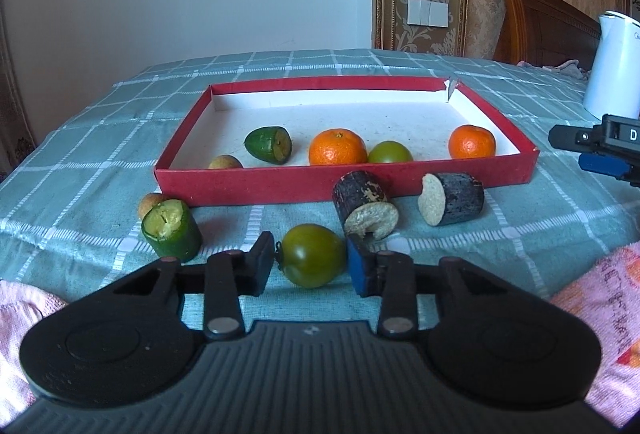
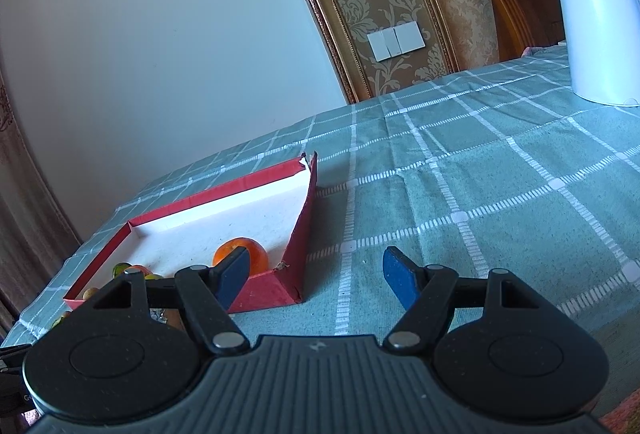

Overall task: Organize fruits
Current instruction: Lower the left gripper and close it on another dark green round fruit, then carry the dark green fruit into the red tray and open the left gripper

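Two blue-padded fingers of the left gripper (image 1: 311, 262) bracket a green tomato (image 1: 313, 254) on the checked tablecloth (image 1: 480, 254), the jaws set at about the fruit's width; whether the pads are actually pressing on the skin cannot be told from this angle. Just left of it a cut green cucumber piece (image 1: 171, 230) stands on end, with a small tan longan (image 1: 150, 202) tucked behind it. To the right lie two dark-skinned cut stubs, pale flesh showing: the nearer stub (image 1: 365, 205) touches the box wall, the farther stub (image 1: 451, 197) sits just beside it.

Behind them comes the red box (image 1: 256, 183), shallow and white inside. Along its near wall sit another longan (image 1: 225, 162), a green avocado half (image 1: 268, 145), a big orange (image 1: 338, 147), a second green tomato (image 1: 390, 152) and, toward the right corner, a smaller orange (image 1: 472, 141).

Over on the right, the right gripper (image 2: 316, 276) hangs with its jaws spread wide and nothing between them, above bare cloth just outside the box's near right corner. Farther back, a white kettle (image 2: 600, 21) stands on the cloth, well apart from the fruit, and a light switch (image 2: 396, 41) sits on the patterned wall.
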`<action>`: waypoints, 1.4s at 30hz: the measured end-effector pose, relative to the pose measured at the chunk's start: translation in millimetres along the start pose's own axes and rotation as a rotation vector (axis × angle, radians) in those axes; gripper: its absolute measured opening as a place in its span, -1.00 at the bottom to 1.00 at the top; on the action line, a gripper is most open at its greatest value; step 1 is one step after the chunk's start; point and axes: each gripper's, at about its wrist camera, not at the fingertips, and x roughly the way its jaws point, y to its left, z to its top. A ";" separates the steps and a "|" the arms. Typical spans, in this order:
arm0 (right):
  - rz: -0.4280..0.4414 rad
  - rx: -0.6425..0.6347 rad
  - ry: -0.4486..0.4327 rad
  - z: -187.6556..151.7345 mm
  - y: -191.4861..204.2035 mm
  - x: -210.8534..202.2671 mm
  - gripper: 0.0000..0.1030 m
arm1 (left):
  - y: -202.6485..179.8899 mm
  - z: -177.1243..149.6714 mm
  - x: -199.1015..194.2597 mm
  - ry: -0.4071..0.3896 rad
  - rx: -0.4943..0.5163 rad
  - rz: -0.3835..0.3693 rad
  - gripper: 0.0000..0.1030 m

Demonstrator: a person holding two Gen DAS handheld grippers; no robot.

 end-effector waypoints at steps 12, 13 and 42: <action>-0.003 0.015 0.000 0.0 -2.2 0.1 0.42 | -5.3 10.1 -11.1 -0.014 -0.011 0.056 -0.33; -0.003 0.016 0.000 -0.1 -2.4 0.0 0.42 | -5.5 11.7 -12.6 -0.018 -0.012 0.065 -0.33; -0.005 0.027 0.002 0.9 -3.7 -1.2 0.42 | 11.0 72.5 8.8 -0.089 -0.025 0.157 -0.33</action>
